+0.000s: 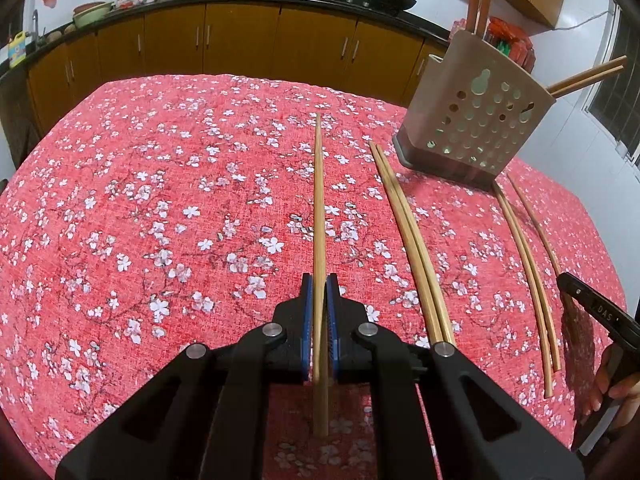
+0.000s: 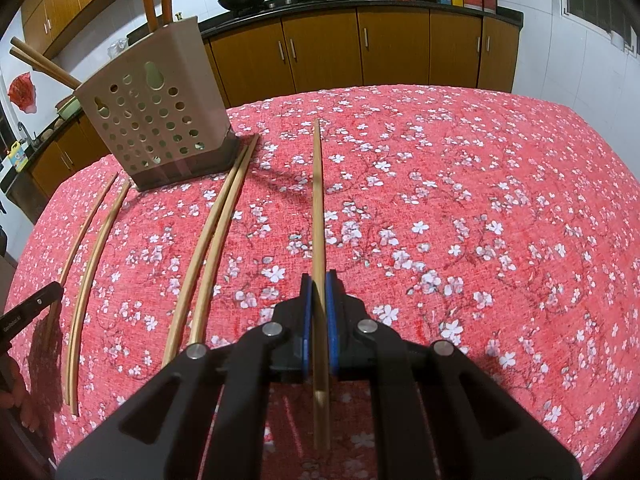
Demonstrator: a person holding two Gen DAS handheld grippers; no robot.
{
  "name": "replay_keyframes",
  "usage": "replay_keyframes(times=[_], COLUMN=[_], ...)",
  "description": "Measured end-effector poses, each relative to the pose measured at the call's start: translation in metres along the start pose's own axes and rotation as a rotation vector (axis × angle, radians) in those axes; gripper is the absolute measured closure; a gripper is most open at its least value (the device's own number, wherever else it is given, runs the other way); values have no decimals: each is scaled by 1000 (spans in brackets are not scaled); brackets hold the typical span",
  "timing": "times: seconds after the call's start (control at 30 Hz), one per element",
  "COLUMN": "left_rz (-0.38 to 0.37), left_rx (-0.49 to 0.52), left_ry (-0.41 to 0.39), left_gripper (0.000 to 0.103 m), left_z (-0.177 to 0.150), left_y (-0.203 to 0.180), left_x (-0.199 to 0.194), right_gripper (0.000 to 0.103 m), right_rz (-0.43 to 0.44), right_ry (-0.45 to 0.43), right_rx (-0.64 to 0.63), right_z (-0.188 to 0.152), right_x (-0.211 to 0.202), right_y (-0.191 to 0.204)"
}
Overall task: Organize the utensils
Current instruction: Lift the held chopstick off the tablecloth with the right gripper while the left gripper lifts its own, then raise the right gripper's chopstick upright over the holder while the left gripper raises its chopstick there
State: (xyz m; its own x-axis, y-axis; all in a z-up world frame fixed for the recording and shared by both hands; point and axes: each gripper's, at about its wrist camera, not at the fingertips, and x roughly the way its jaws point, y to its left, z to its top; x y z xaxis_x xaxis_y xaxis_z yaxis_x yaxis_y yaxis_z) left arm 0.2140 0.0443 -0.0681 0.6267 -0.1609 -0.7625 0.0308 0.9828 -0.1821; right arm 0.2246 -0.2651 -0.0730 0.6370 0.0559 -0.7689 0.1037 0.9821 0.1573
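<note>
Each claw pinches one chopstick lengthwise.
Left claw [image 1: 319,280] and right claw [image 2: 319,278] hold chopsticks pointing ahead, likely for the holder [image 1: 476,120].

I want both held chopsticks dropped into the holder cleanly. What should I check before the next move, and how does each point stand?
1. Left gripper clamps its chopstick: ok.
2. Right gripper clamps its chopstick: ok.
3. Holder upright on the tablecloth: ok.
4. Room left inside the holder: cannot tell.
5. Held sticks clear of the loose pairs on the cloth: ok.
</note>
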Motion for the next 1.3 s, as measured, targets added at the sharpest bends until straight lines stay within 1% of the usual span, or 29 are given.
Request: replay_keyframes(times=[0.37, 0.43, 0.5, 0.57, 0.7, 0.8, 0.93, 1.0, 1.07, 1.3], left_rz=[3, 18, 52, 60, 52, 58, 63, 57, 53, 31], left_rx=[0, 18, 64, 82, 79, 83, 89, 79, 79, 78], left_ry=[-1, 1, 4, 6, 6, 5, 10, 15, -5, -127], left_gripper=[95, 95, 95, 95, 95, 95, 96, 96, 96, 96], left_z=[-1, -2, -6, -10, -15, -15, -14, -12, -8, 18], left_y=[-1, -2, -9, -11, -12, -13, -13, -11, -11, -16], left_x=[0, 0, -2, -3, -7, -7, -8, -11, -19, -59], right_gripper=[95, 95, 95, 95, 95, 95, 95, 95, 95, 95], right_rz=[0, -7, -16, -14, -7, -15, -4, 6, 16, 31], right_ry=[0, 1, 3, 5, 6, 6, 8, -27, -70, -224], right_rx=[1, -3, -19, -28, -20, -28, -26, -14, -9, 17], right_z=[0, -2, -8, -13, -19, -19, -15, -12, -6, 18], right_x=[0, -2, -6, -10, -14, -14, -17, -29, -42, -89], right_y=[1, 2, 4, 6, 5, 7, 5, 1, -1, -8])
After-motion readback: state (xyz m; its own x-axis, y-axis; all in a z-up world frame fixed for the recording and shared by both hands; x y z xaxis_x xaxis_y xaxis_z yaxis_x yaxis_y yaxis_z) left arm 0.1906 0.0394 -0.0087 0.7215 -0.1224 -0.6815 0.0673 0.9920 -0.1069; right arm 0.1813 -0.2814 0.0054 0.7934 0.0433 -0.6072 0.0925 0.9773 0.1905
